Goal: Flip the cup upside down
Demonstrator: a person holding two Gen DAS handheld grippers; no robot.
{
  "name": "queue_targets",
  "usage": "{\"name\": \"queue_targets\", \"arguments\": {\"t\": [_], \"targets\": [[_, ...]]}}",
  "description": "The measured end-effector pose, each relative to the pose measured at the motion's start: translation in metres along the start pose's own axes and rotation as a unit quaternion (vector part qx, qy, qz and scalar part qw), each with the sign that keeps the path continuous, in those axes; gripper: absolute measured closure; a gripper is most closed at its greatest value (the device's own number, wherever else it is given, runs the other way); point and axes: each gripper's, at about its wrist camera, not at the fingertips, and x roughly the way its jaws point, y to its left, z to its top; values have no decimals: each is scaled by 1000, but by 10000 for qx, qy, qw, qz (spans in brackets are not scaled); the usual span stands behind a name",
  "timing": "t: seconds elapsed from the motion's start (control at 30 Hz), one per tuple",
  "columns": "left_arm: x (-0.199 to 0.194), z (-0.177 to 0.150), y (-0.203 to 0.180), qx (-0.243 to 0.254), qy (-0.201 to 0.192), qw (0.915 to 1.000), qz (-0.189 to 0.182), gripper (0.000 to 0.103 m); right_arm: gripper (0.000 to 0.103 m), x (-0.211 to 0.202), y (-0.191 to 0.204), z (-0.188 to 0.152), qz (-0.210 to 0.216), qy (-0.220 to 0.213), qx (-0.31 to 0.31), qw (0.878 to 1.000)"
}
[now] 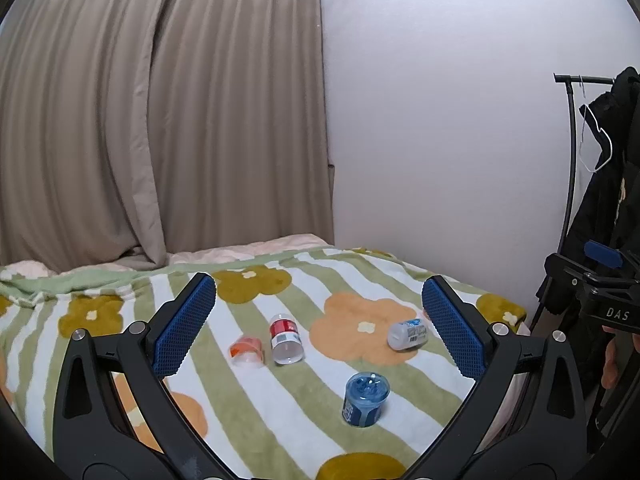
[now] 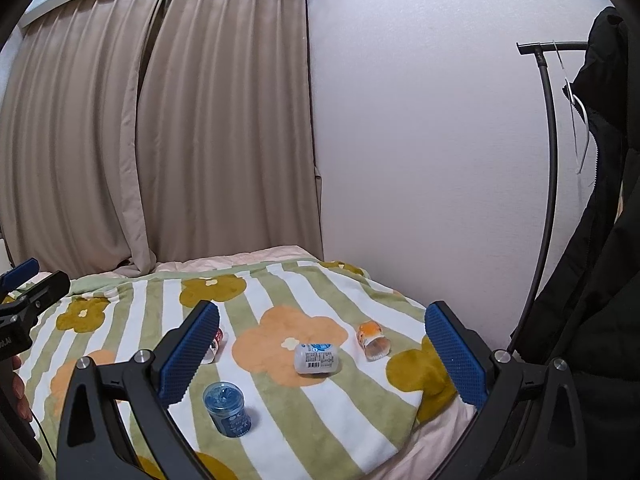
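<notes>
Heavy beige curtains hang in deep vertical folds from 9 to 12 o'clock, beside a smooth white wall that fills 12 to 3 o'clock. Below them lies one fleecy blanket, striped green and white with rounded orange and mustard flowers. At 3 o'clock a thin black curved clothes rack carries a puffy black coat, cut off by the lens edge. The left gripper and the right gripper each show two black fingers with ridged blue pads, spread wide and holding nothing; each one's tip also pokes into the edge of the other's view. Five small plastic cups appear across both views. The blue cup, cylindrical and translucent, stands on the blanket at about 5 o'clock between the left fingers, its closed end upward as far as can be told. The white labelled cup lies on its side on an orange flower. The red cup lies tipped with its clear mouth toward the camera, half hidden behind a finger in the right view. One orange cup lies beside it at 9 o'clock; another orange cup lies toward 2 o'clock in the right view only, its print too small to read.
</notes>
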Motion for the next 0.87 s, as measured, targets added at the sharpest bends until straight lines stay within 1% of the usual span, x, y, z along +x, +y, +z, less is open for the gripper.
{"name": "queue_targets", "arguments": {"t": [0.3,0.43,0.53,0.73,0.87], "targets": [[-3,-1,-8,173,-133,9997,131,0,0,1,-1,0,-35,39,8,10000],[-6,-2,-11,249,-249,9991,247,0,0,1,-1,0,-46,33,-16,10000],[-7,-1,-12,230,-305,9990,231,0,0,1,-1,1,-53,36,8,10000],[-5,-4,-10,189,-273,9993,172,0,0,1,-1,1,-54,33,3,10000],[-6,-5,-9,160,-344,9991,176,0,0,1,-1,0,-57,27,11,10000]]}}
